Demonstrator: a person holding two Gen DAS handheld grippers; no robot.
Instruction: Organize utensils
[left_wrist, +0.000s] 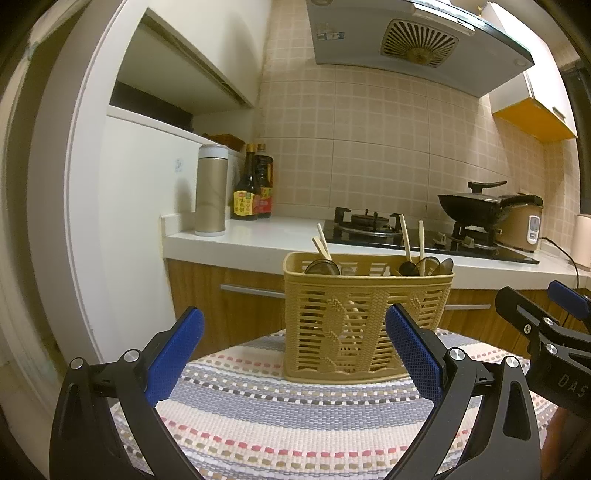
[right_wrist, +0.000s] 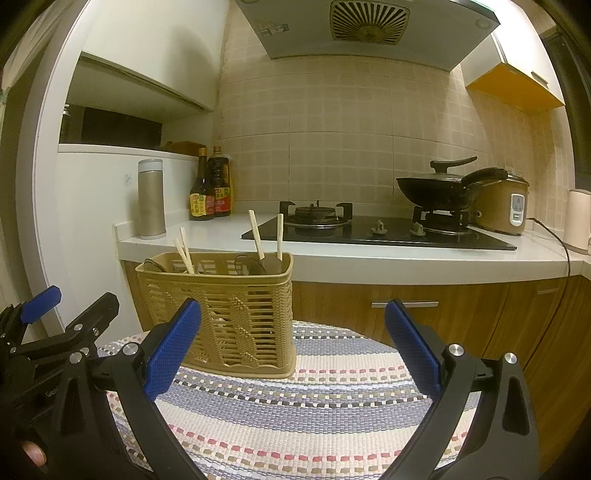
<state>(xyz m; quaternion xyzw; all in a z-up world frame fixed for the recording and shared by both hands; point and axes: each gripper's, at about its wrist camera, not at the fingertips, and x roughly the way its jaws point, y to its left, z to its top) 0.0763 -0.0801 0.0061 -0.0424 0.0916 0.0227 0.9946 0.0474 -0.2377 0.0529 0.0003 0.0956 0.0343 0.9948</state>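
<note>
Tan woven-plastic utensil basket (left_wrist: 367, 314) holding wooden chopsticks (left_wrist: 405, 236) and spoons stands mid-frame on the striped mat; both the left gripper (left_wrist: 293, 347) and right gripper (right_wrist: 291, 347) hover wide open, empty, suggesting sorting is finished or a regrasp comes next.

A small kitchen under warm, yellowish light. Beige square tiles (right_wrist: 332, 147) cover the wall behind a white countertop (right_wrist: 369, 258), which runs over wood-grain cabinets (right_wrist: 424, 317) with metal handles. A black gas hob (right_wrist: 369, 232) is set into the counter, and a range hood (right_wrist: 369, 29) hangs above it. White upper cabinets (left_wrist: 192, 33) sit to the left; an orange-bottomed one (right_wrist: 517, 88) is mounted on the right. A white fridge (left_wrist: 133, 206) stands at the counter's left end.
</note>
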